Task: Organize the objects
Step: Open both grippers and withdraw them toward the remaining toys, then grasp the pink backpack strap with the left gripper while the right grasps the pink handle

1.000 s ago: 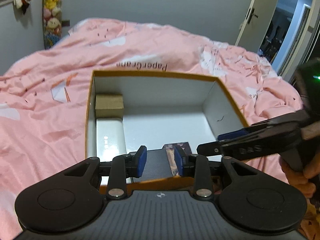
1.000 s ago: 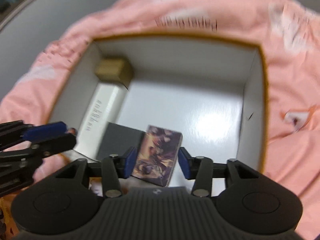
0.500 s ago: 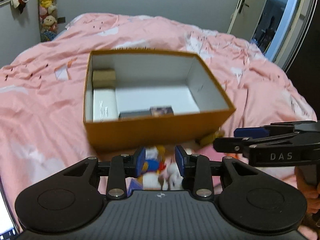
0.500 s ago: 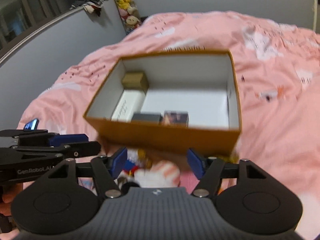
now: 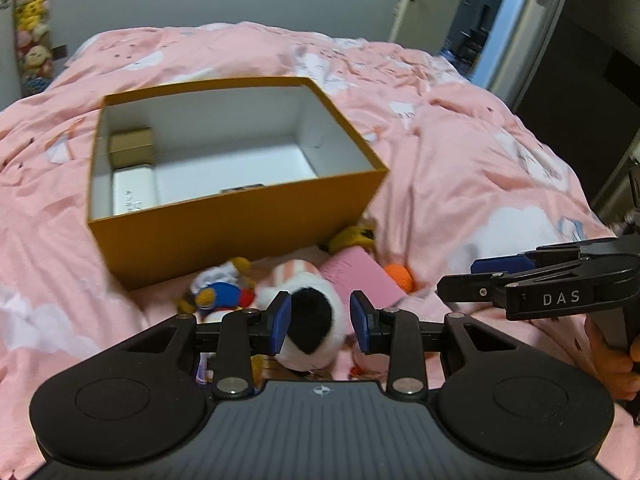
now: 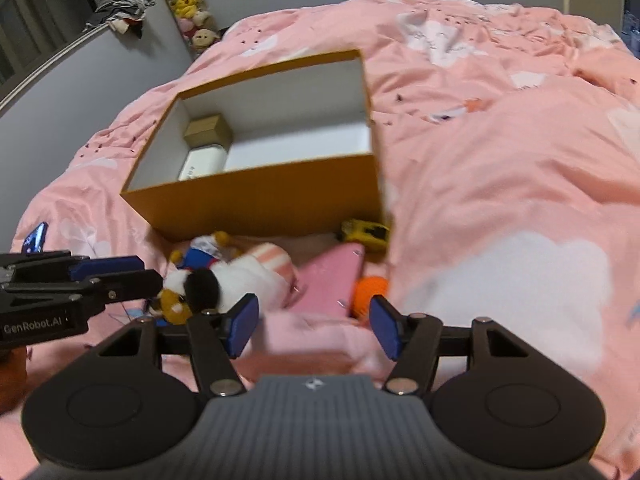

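An orange box [image 5: 240, 236] with a white inside stands on the pink bed. It holds a brown carton [image 5: 132, 146], a white carton [image 5: 134, 192] and a picture-printed pack [image 5: 242, 189], of which only the top edge shows. In front of it lie a white plush with a black patch [image 5: 312, 312], a blue-and-white plush [image 5: 224, 292], a pink box [image 5: 360, 276], an orange ball [image 5: 400, 276] and a yellow toy [image 5: 352, 236]. My left gripper [image 5: 320, 324] is open, and the white plush shows through its gap. My right gripper [image 6: 314, 326] is open over bare bedspread, just short of the pink box [image 6: 332, 276].
The pink bedspread [image 6: 500, 208] spreads wide to the right of the box. Plush toys hang on the wall [image 6: 188, 4] at the bed's far side. An open door [image 5: 472, 12] shows beyond the bed on the right. A person's hand [image 5: 612, 360] holds the right gripper's handle.
Both grippers have pulled back from inside the box to the toys in front of it. The picture-printed pack that stood between the right fingers stays in the box.
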`<state>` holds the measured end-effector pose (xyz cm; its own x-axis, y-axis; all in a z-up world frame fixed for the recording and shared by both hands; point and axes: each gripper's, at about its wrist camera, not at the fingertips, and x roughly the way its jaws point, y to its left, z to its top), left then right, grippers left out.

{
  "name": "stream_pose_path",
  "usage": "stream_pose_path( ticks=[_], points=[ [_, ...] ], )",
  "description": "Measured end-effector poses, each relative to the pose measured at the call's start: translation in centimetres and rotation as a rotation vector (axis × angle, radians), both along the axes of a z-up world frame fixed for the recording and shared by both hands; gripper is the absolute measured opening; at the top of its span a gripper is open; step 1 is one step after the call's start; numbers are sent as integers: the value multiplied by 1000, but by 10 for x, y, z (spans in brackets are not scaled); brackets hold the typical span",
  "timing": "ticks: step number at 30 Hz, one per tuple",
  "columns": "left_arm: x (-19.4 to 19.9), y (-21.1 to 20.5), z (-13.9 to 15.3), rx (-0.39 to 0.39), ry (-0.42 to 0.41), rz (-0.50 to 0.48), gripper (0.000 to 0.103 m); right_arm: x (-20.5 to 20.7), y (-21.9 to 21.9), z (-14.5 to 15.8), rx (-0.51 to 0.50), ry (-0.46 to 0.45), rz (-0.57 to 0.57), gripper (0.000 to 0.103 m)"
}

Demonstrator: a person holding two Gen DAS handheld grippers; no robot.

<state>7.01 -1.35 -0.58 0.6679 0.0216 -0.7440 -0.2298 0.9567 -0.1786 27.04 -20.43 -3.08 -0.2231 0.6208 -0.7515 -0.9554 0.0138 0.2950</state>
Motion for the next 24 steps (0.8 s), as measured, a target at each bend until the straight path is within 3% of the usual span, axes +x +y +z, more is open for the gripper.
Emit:
stream_pose_path(
  ticks=[6, 9, 12, 15, 20, 24],
  points=[
    [5, -18, -3, 8, 10, -85, 40, 13, 3, -17, -60, 177, -11, 64],
    [3, -20, -2, 17, 6, -83, 40, 12, 6, -21, -70, 221, -11, 65],
    [5, -21, -3, 7, 7, -104, 45, 8, 12, -23, -59, 225, -20, 64],
    [8, -28, -7, 12, 22, -151, 52, 2, 18, -24, -41, 226, -23, 55],
    [20, -28, -22, 0, 73, -135, 51, -8, 21, -18, 1, 164, -18, 50],
    [24, -30, -29, -16, 68, -163, 28, -4, 14, -12, 29, 119, -34, 50]
  ],
)
